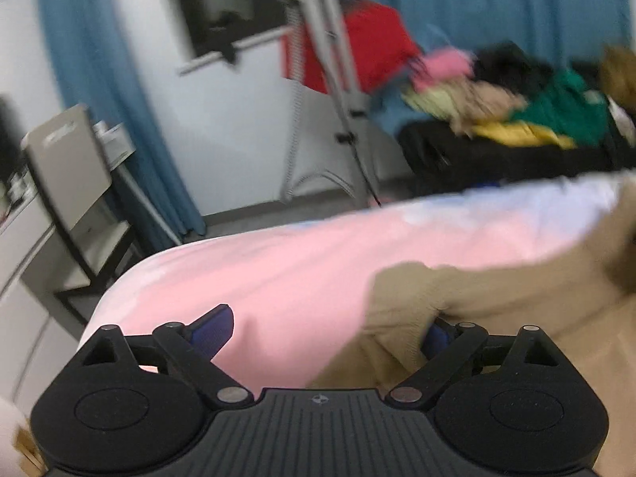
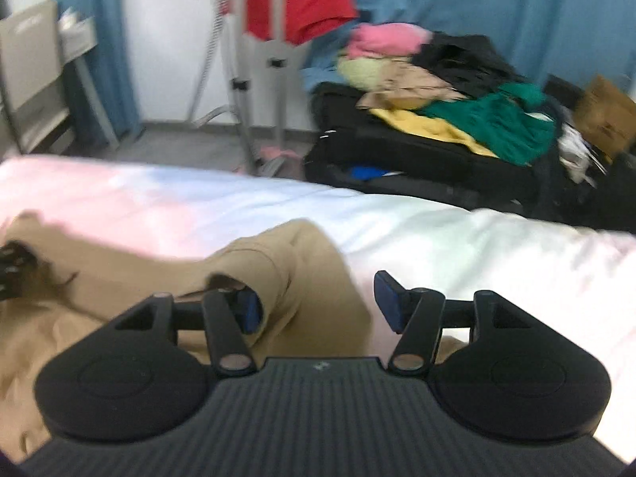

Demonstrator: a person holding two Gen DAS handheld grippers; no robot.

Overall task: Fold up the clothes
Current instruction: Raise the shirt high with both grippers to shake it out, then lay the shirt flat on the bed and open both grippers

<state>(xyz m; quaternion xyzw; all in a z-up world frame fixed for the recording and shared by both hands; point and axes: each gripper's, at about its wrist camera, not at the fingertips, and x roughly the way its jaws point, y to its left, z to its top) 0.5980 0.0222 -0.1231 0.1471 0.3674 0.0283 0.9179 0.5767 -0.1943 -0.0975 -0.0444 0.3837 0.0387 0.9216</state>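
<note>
Left gripper (image 1: 324,332) jaws spread, tan garment (image 1: 497,310) against one pad, right gripper (image 2: 318,302) jaws spread astride a fold, garment lying crosswise on bed (image 2: 457,238), suitcase clothes pile (image 2: 457,95) clearest in right view.

Tan fabric garment (image 2: 131,246) lies on pale pink-white bed sheet (image 2: 457,238). Behind the bed, heap of mixed clothes (image 2: 457,95) on open black suitcase (image 2: 397,151); grey metal stand (image 2: 258,79) left of it.
</note>
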